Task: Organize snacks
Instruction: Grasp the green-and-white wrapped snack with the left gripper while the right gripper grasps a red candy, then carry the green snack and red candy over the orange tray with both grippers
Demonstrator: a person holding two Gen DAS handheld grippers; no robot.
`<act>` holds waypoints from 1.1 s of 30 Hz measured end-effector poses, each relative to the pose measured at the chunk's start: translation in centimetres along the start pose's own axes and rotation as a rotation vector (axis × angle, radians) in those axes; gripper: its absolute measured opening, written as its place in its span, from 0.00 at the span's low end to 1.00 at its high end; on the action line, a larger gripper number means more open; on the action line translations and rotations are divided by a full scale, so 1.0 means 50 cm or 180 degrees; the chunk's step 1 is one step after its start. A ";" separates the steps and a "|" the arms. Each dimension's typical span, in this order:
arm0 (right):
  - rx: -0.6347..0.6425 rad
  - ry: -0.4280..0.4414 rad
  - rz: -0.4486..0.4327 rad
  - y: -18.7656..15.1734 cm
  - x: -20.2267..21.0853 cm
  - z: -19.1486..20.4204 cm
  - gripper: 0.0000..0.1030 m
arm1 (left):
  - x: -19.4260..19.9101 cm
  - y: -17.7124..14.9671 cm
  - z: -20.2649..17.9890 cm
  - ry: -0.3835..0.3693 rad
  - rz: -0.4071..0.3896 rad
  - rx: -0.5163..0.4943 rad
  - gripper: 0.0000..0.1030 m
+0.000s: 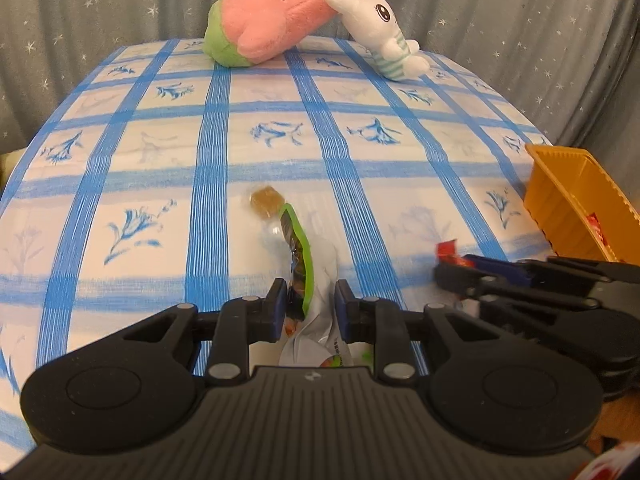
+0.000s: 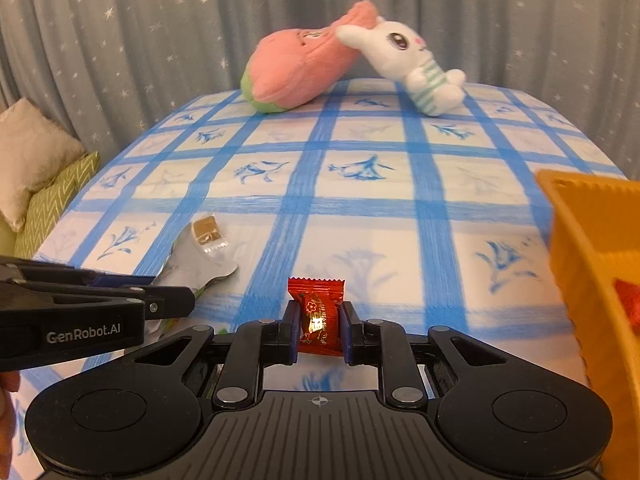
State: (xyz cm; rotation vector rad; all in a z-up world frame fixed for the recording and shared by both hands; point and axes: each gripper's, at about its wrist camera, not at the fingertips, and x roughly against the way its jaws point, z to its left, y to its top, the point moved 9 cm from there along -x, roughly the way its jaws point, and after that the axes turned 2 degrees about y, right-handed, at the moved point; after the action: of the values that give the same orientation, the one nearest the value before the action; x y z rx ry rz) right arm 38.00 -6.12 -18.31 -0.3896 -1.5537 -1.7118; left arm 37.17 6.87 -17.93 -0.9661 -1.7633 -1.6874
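My left gripper (image 1: 311, 292) is shut on a silver snack pouch with a green edge (image 1: 306, 264), held edge-up just above the blue-checked tablecloth (image 1: 360, 152). The pouch also shows in the right wrist view (image 2: 196, 266), beside the left gripper's body (image 2: 92, 308). A clear-wrapped brown candy (image 1: 266, 201) lies on the cloth just beyond the pouch, and shows in the right wrist view too (image 2: 206, 230). My right gripper (image 2: 319, 320) is shut on a red foil candy (image 2: 318, 312). An orange basket (image 2: 592, 248) stands at the right with red snacks inside.
A pink and green plush (image 1: 272, 24) and a white rabbit plush (image 1: 384, 32) lie at the table's far edge. A grey starred curtain hangs behind. A cushioned seat (image 2: 44, 184) is to the left. The right gripper (image 1: 520, 284) and the basket (image 1: 568, 196) show in the left wrist view.
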 end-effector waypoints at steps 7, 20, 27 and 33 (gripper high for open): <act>-0.0175 -0.0024 0.0002 -0.040 0.080 -0.021 0.20 | 0.049 -0.050 -0.020 0.0025 0.0007 0.0001 0.22; -0.0315 -0.0057 0.0109 -0.129 0.169 -0.041 0.20 | 0.084 -0.142 -0.039 0.0138 0.0059 0.0067 0.25; -0.0312 -0.0065 0.0102 -0.133 0.178 -0.041 0.20 | 0.078 -0.138 -0.038 0.0185 0.0030 0.0008 0.23; -0.0287 -0.0059 0.0047 -0.123 0.195 -0.034 0.20 | 0.089 -0.142 -0.039 0.0153 0.0048 0.0102 0.22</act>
State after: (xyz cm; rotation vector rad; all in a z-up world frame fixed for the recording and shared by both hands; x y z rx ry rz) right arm 27.75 -11.29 -16.37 -0.4628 -1.4866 -1.7757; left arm 28.66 5.77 -18.73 -0.9149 -1.7425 -1.6544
